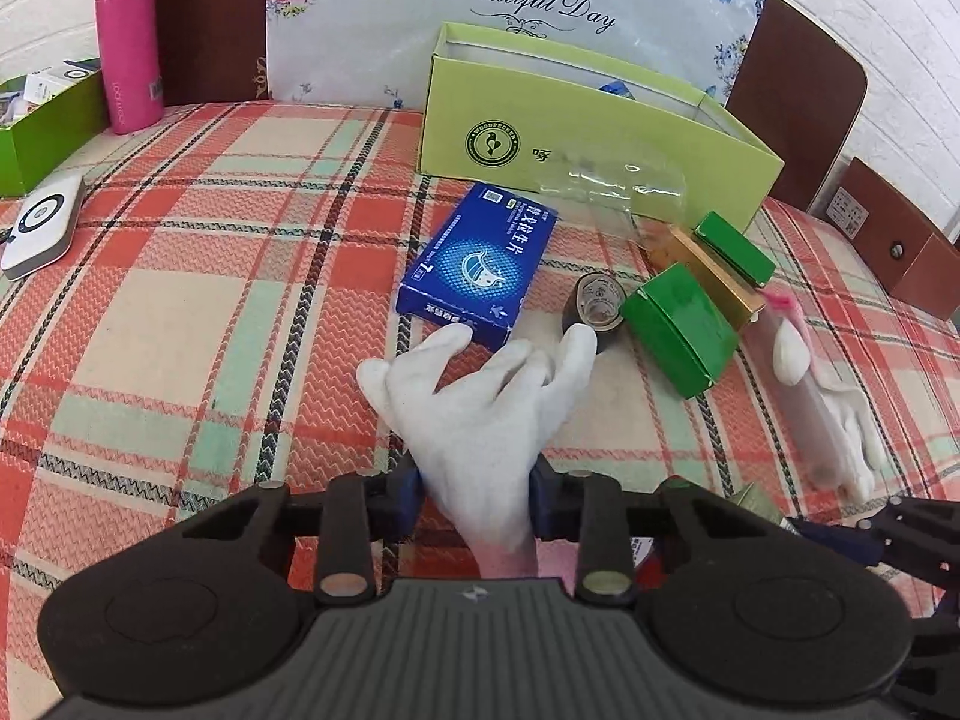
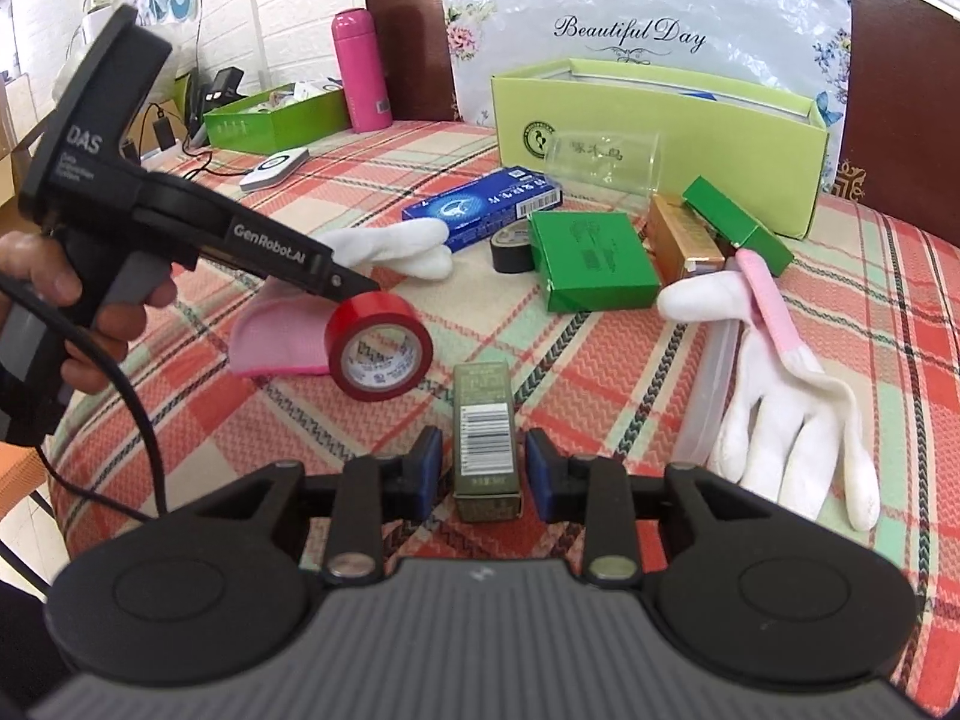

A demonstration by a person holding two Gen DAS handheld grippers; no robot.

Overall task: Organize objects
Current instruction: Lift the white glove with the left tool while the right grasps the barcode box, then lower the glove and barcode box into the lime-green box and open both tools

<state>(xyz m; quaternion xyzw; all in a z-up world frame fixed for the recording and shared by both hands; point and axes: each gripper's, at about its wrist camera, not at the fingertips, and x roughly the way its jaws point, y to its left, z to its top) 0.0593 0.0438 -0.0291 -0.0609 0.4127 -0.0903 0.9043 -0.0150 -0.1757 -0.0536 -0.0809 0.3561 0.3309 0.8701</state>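
gripping a white cotton glove [image 1: 480, 414] at its cuff, our left gripper [image 1: 477, 495] has its blue pads pressed against the fabric on either side, the glove's fingers splayed forward and touching the blue medicine box [image 1: 477, 264] and the dark tape roll [image 1: 591, 306] on the plaid tablecloth [image 1: 180, 276]. we judge the glove light, soft and limp: it should droop and drag when lifted, so the cuff, where the cloth is bunched, looks the surest hold. our right gripper [image 2: 480, 471] sits with its jaws apart, straddling a small olive carton [image 2: 485, 432] that lies lengthwise between the pads without clear contact; the carton looks stiff, light and flat-sided, easy to pinch across its narrow width. a red tape roll [image 2: 379, 354] stands on edge just left of it and may roll if nudged. a second white glove [image 2: 792, 420] lies to the right beside a clear plastic lid [image 2: 705, 396]. the open lime-green box [image 1: 576, 126] stands at the back, a clear glass jar [image 1: 624, 186] lying on its side against its front wall, fragile and likely to roll. two green cartons [image 1: 678, 324] and a gold one crowd the way there; bare cloth to the left offers freer passage. a pink flask [image 1: 127, 42] stands far left.
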